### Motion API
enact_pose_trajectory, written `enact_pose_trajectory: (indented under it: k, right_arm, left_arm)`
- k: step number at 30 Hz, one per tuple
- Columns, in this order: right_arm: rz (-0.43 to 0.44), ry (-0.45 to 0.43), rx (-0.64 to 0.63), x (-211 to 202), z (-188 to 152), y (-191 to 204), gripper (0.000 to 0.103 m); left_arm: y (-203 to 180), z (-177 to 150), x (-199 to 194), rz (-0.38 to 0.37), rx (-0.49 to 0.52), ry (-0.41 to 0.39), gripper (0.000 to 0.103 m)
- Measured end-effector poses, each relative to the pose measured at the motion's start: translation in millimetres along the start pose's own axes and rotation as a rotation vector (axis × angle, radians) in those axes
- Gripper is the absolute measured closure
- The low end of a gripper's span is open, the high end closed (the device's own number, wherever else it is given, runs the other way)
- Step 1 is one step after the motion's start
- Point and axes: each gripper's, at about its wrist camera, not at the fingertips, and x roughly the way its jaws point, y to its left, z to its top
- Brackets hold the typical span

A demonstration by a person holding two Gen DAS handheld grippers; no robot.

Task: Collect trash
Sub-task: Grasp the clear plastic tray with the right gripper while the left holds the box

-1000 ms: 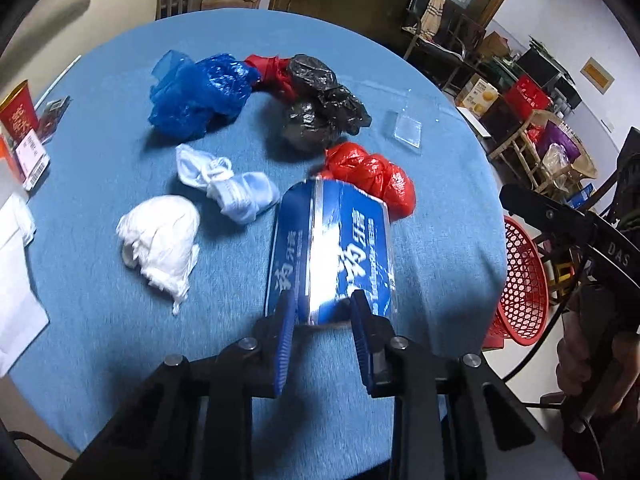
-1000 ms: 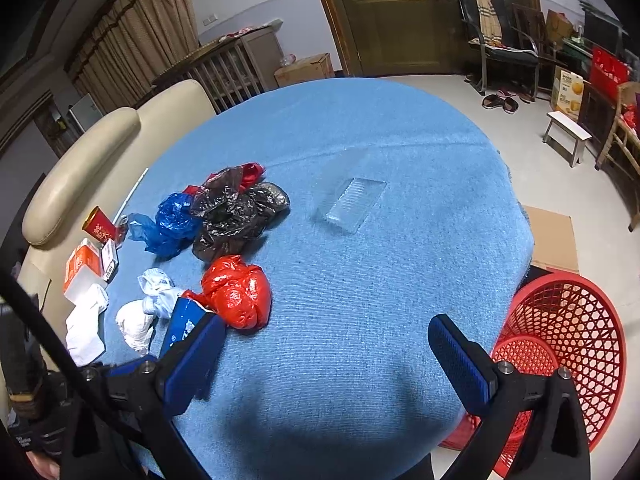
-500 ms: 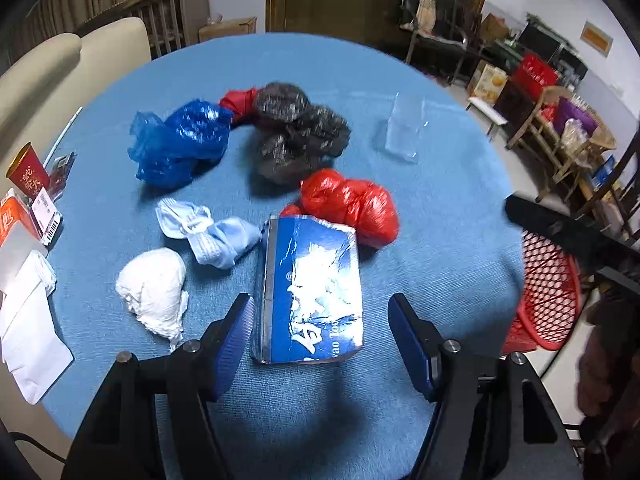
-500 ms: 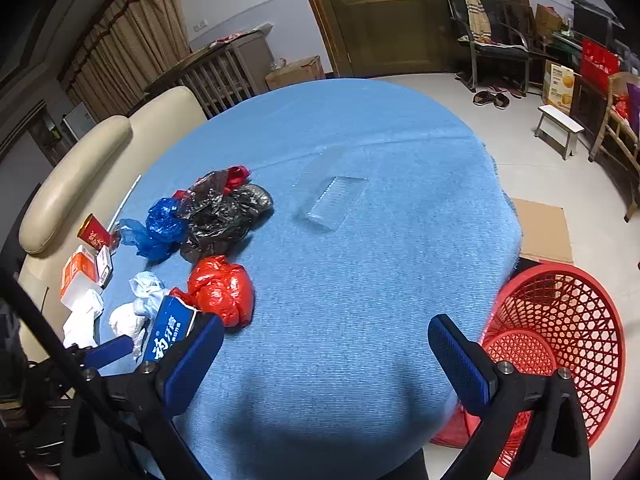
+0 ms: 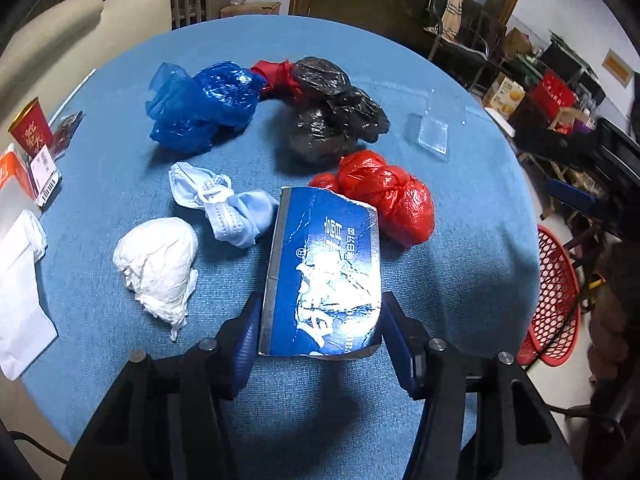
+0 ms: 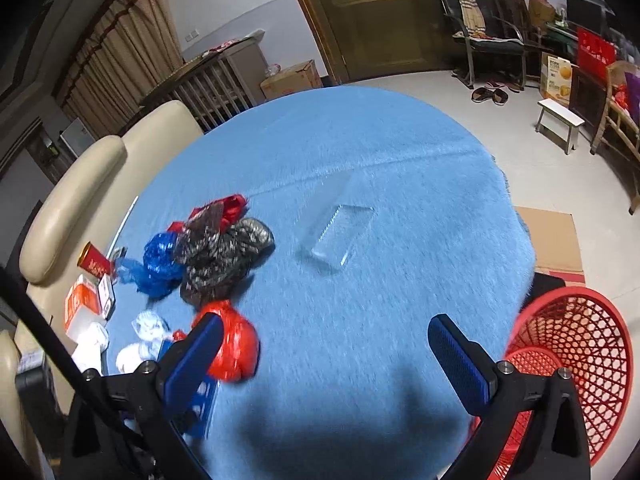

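Left gripper (image 5: 320, 330) spread about as wide as the flattened blue box (image 5: 324, 272), fingers flanking its near end on the blue table (image 5: 460, 264), apparently just touching the edges but with no squeeze visible; right gripper (image 6: 324, 354) wide open and holding nothing, above the table's near edge by the red basket (image 6: 576, 364). Best to close squarely on the two long edges, low and centred, firmly enough that the crushed card cannot buckle or slide out. Then lift clear of the red bag (image 5: 390, 196) and face masks (image 5: 222, 206) before carrying across to the basket
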Motion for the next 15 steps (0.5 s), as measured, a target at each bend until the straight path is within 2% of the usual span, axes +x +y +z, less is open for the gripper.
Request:
enact_pose_trajectory:
  k: [6,10,15]
  right_arm:
    - [-0.021,-0.042,0.017,10.7,23.2,3.7,0.000]
    - [-0.072,-0.063,0.023,21.1,40.1,1.6,0.000]
    - [-0.160,-0.016,0.041,49.6,54.3,-7.1,0.000]
  left_arm:
    - [5.6,-6.9,-12.6,-0.013,-0.004,-0.025,0.044]
    - [4.2,-10.6,-19.0,-0.025,0.005,-0.034,0.044]
    - [2.5,-11.0,-27.7,-0.038,0.015,-0.053,0.044]
